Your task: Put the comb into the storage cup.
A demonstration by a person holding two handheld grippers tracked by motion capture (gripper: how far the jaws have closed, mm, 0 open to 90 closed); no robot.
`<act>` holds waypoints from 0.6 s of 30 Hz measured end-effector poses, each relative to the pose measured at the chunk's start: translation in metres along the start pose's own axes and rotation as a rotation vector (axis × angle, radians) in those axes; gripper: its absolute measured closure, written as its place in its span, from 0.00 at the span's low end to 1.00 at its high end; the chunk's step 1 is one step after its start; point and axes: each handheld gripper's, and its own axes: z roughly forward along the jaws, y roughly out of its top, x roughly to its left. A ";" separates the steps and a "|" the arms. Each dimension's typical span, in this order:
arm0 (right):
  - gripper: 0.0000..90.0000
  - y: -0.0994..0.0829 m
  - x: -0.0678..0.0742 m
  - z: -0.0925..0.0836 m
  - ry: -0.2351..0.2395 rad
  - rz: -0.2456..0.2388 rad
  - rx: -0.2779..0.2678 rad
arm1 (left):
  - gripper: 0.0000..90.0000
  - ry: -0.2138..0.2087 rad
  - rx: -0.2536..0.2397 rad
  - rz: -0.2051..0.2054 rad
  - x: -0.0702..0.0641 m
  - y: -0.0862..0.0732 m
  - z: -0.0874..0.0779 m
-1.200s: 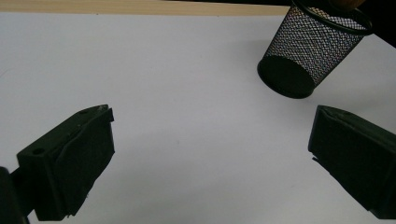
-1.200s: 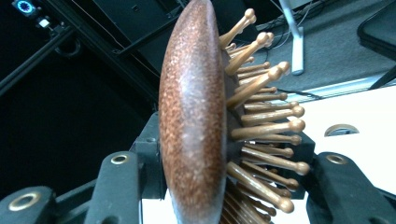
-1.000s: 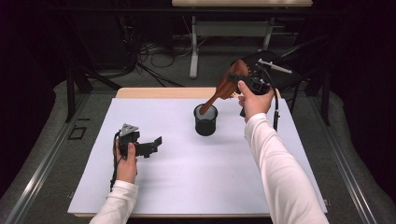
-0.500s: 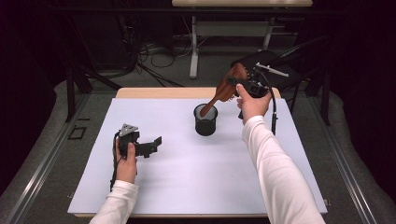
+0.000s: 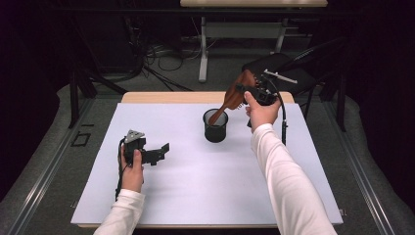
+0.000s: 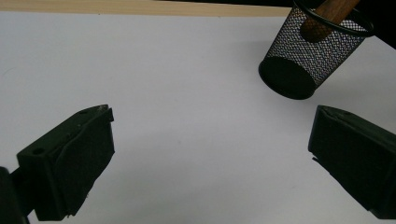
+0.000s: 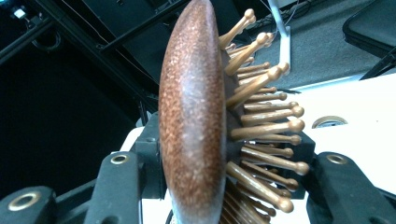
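A brown wooden hairbrush [image 5: 236,95] slants over the table, its handle end down inside a black mesh cup [image 5: 215,128]. My right gripper [image 5: 248,91] is shut on the brush's head, high behind the cup. In the right gripper view the brush's back [image 7: 191,116] and wooden bristles [image 7: 264,126] sit between the two jaws. My left gripper [image 5: 162,152] rests on the white table sheet [image 5: 195,186] at the left, open, with nothing between its fingers. The left gripper view looks past that gripper [image 6: 212,116] at the cup [image 6: 299,56] and the handle [image 6: 327,18] inside it.
A black chair [image 5: 288,66] stands behind the table's far right corner. A white desk leg [image 5: 203,54] and cables lie on the floor beyond. The table's wooden far edge [image 5: 161,97] shows past the sheet. Metal rails run along both sides.
The right hand with the brush has edged slightly left and down, the handle staying in the cup. The left gripper has not moved.
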 end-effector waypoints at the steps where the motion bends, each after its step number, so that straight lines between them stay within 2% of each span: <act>1: 0.52 -0.001 0.001 0.001 -0.001 -0.002 -0.002 | 0.00 0.000 0.000 0.000 0.000 0.000 0.000; 7: 0.52 -0.005 0.001 0.005 -0.007 -0.018 0.006 | 0.00 0.000 -0.001 -0.001 0.000 0.000 0.000; 18: 0.52 -0.014 -0.002 0.011 -0.013 -0.010 0.019 | 0.00 -0.001 -0.001 -0.005 0.000 0.000 0.000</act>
